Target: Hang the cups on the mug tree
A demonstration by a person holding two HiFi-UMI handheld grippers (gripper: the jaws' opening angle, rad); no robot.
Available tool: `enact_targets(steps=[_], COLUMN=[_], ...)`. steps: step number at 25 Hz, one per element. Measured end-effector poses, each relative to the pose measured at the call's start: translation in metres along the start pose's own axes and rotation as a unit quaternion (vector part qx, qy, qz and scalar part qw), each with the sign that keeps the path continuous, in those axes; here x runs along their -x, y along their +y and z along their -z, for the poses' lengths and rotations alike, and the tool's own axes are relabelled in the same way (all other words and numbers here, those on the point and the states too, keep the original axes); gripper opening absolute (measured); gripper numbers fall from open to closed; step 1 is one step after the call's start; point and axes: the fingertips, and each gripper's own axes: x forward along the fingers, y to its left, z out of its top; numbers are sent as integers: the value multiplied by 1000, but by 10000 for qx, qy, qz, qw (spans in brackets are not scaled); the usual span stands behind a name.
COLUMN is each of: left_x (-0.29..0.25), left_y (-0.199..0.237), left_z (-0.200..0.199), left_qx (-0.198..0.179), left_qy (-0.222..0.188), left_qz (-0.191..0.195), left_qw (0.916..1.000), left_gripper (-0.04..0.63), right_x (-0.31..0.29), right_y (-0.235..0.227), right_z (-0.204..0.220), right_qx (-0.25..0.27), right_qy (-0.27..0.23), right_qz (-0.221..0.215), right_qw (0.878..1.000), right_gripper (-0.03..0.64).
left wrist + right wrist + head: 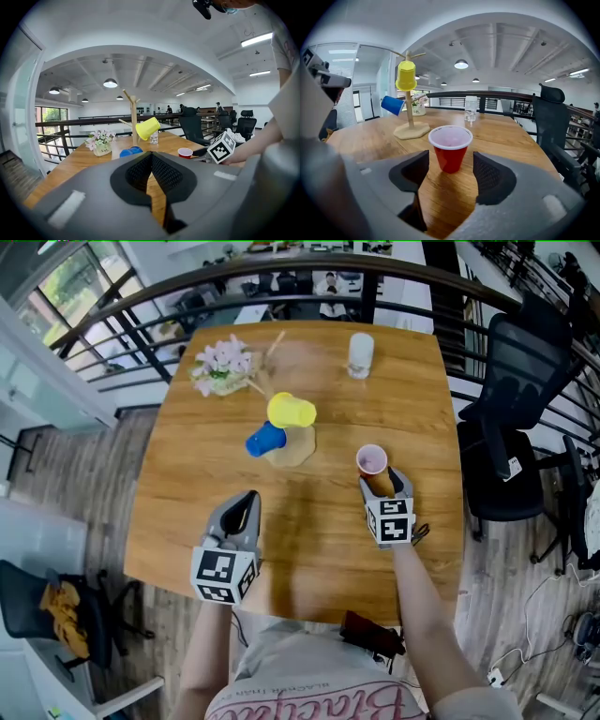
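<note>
A wooden mug tree stands mid-table with a yellow cup and a blue cup hung on its pegs. To its right a red cup stands upright on the table. My right gripper is open right behind it. In the right gripper view the red cup sits between the fingertips with a gap on each side, and the mug tree is beyond on the left. My left gripper rests near the front left, shut and empty, its jaws meeting.
A pot of pink flowers and a clear glass stand at the table's far side. A black office chair is off the right edge. A dark railing curves behind the table.
</note>
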Motion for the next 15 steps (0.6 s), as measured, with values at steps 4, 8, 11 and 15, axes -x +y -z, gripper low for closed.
enact_targets(steps=[4,8,11,15], left_x=[-3,-6,-6,-8], left_y=[7,12,15,19], left_z=[1,2,2,1], left_qx=[14,34,36,26], left_qy=[52,80,90,58], left_qz=[-81,-163,-214,-275], left_qw=[10000,9998,9997,9996], left_gripper=[11,11,11,11], right_x=[-13,-25,-30,-31], right_y=[-2,-2,-1,-1], right_z=[-2,-1,-2,-9], right_qx=[68,257,370,357], right_qy=[-42,-2,-54,-199], right_qz=[-111,-223,-270,-358], right_qw=[9999,9994,9989,9985], right_gripper=[287,287,268,264])
